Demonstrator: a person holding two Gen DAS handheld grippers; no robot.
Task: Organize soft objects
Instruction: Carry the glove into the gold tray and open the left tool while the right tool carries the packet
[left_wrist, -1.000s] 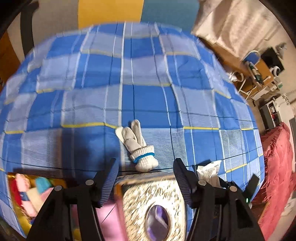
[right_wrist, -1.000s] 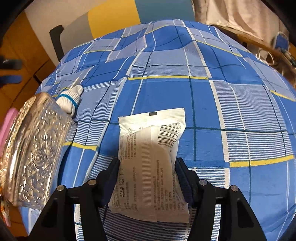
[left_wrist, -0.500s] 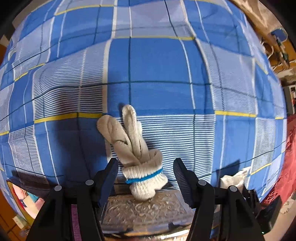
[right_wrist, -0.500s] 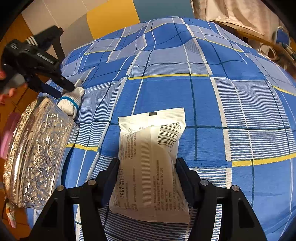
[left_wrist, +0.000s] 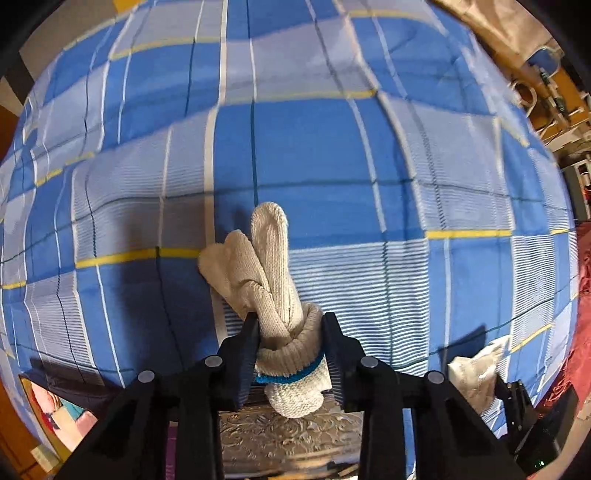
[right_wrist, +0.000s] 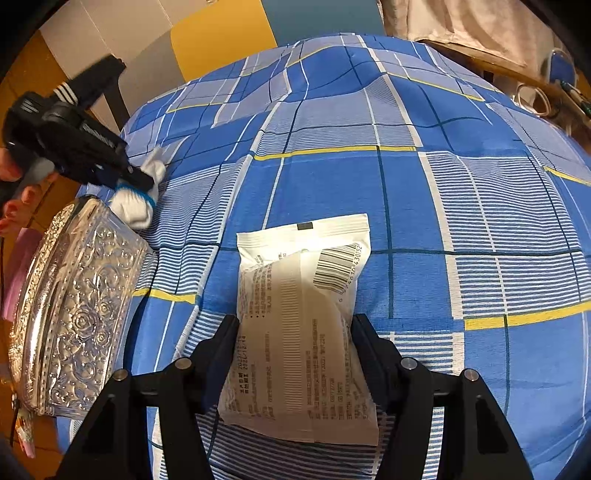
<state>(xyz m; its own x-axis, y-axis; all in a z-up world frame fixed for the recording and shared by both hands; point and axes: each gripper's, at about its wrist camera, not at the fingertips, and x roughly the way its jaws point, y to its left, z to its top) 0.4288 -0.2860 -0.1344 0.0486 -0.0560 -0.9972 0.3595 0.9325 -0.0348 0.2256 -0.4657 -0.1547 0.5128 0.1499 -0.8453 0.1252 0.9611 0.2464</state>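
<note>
Knit glove (left_wrist: 275, 295) pinched by left tool (left_wrist: 290, 332); right tool (right_wrist: 295, 332) pinching packet (right_wrist: 301, 321); silver box (right_wrist: 74, 314) beside.

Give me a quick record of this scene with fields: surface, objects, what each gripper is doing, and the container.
surface: blue plaid sheet
soft items: rolled glove with blue cuff band; white packet with barcode
left gripper: jaws closed on the glove's cuff, glove lying on the sheet
right gripper: jaws on both sides of the packet, touching its edges; packet flat on the sheet
container: embossed silver box, left of the packet, near the glove
</note>
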